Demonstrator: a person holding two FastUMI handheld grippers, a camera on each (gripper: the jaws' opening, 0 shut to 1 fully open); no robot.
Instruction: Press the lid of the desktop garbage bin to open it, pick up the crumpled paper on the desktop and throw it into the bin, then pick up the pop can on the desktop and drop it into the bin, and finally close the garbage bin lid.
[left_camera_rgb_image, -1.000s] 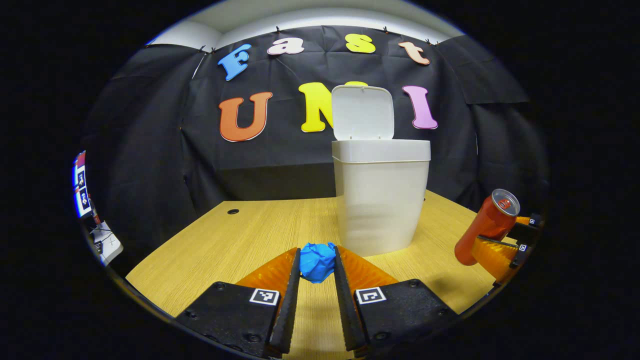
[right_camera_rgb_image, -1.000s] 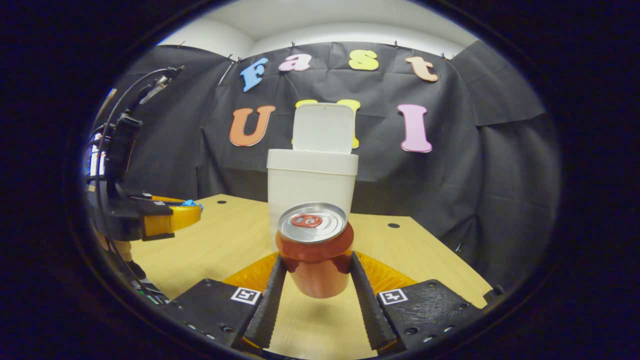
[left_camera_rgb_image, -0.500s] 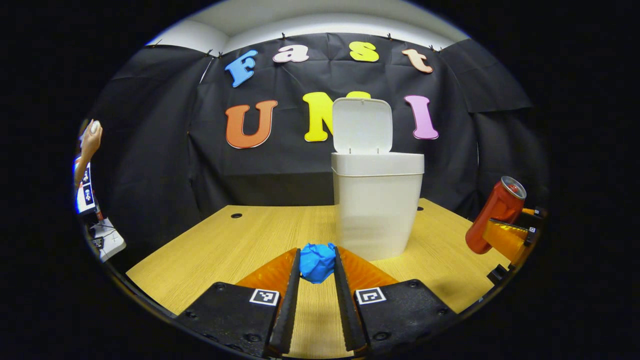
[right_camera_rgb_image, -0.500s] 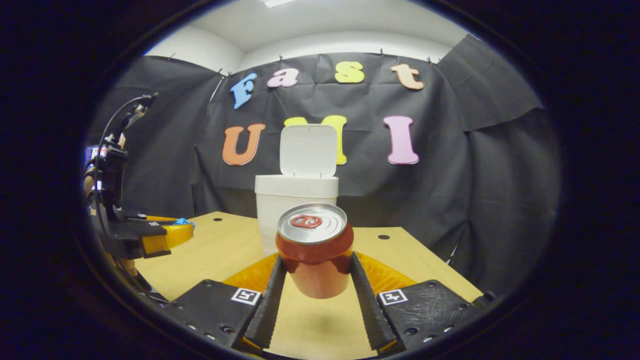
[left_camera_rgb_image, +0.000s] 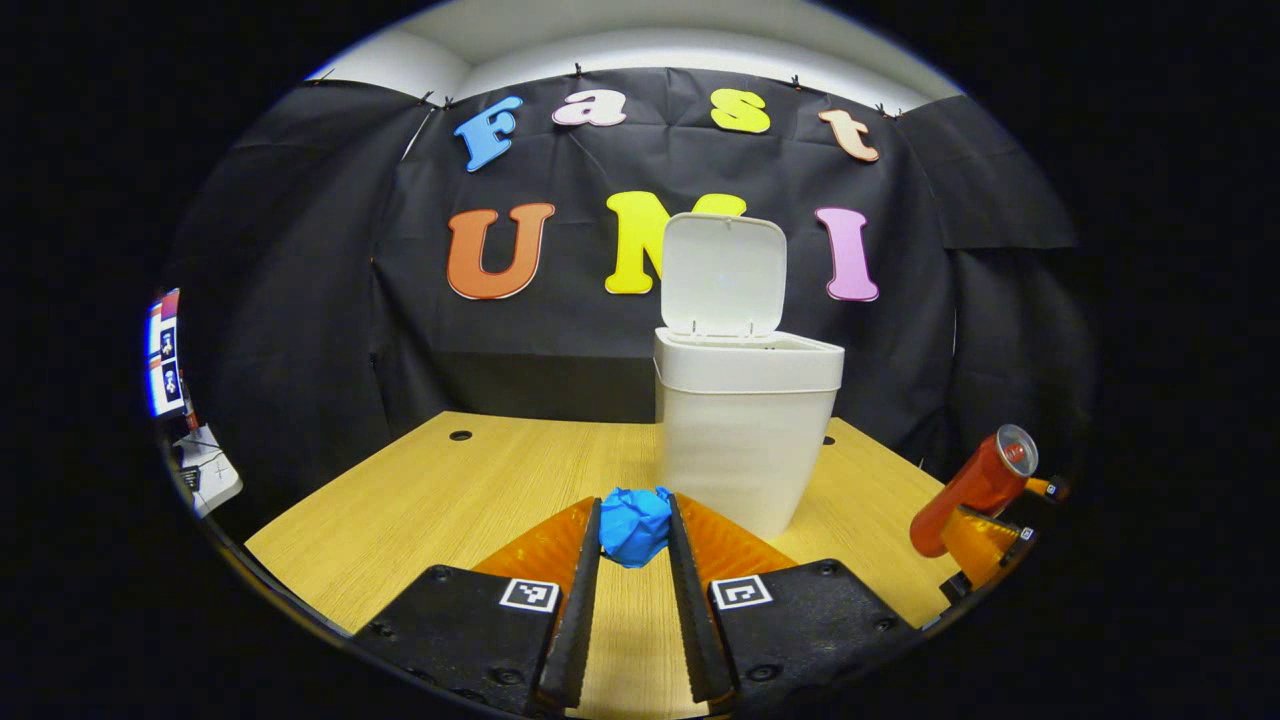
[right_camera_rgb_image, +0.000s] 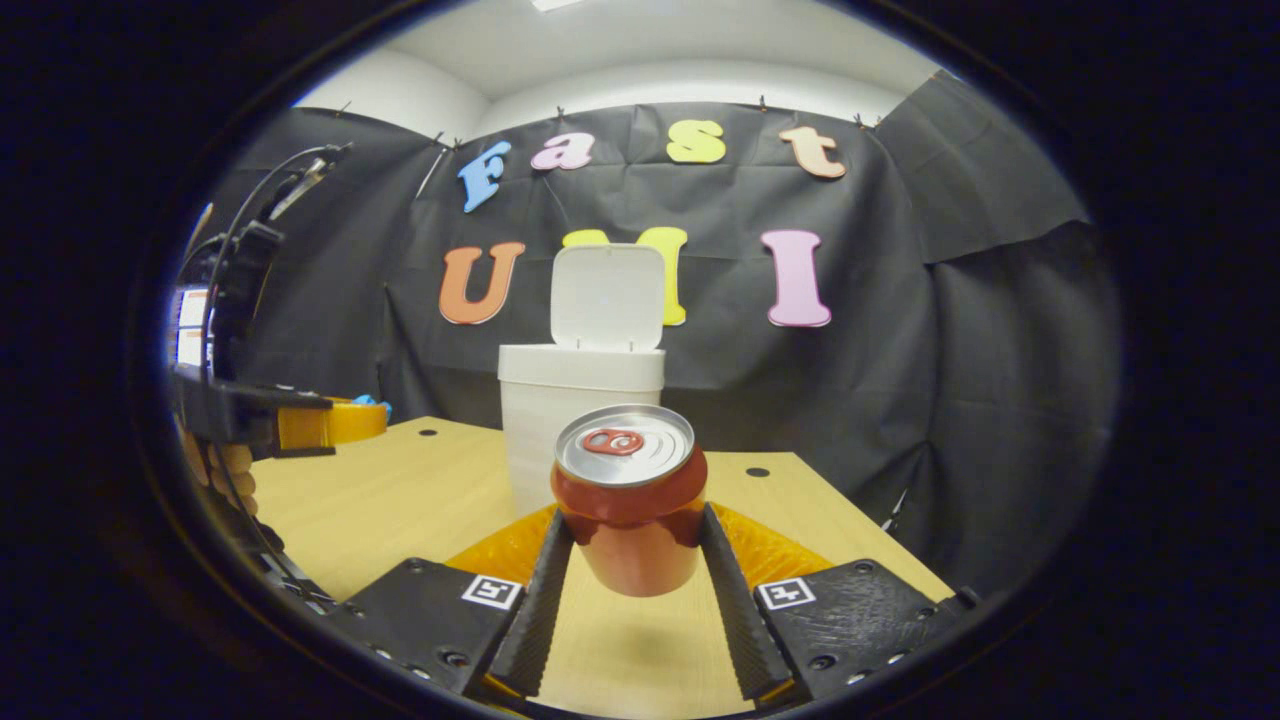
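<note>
Both grippers are backing away from the open bin (left_camera_rgb_image: 745, 430); the left gripper (left_camera_rgb_image: 634, 530) is clamping the crumpled paper (left_camera_rgb_image: 634, 525), the right gripper (right_camera_rgb_image: 628, 545) the pop can (right_camera_rgb_image: 628, 500), above the counter (left_camera_rgb_image: 450, 500).

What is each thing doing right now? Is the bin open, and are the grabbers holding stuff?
Bin: upright on the table, open.
Lid: flipped up.
Paper: crumpled, pinched in the left gripper, off the table.
Can: upright, top sealed, squeezed in the right gripper, off the table.
Left gripper: shut on the paper.
Right gripper: shut on the can.
</note>
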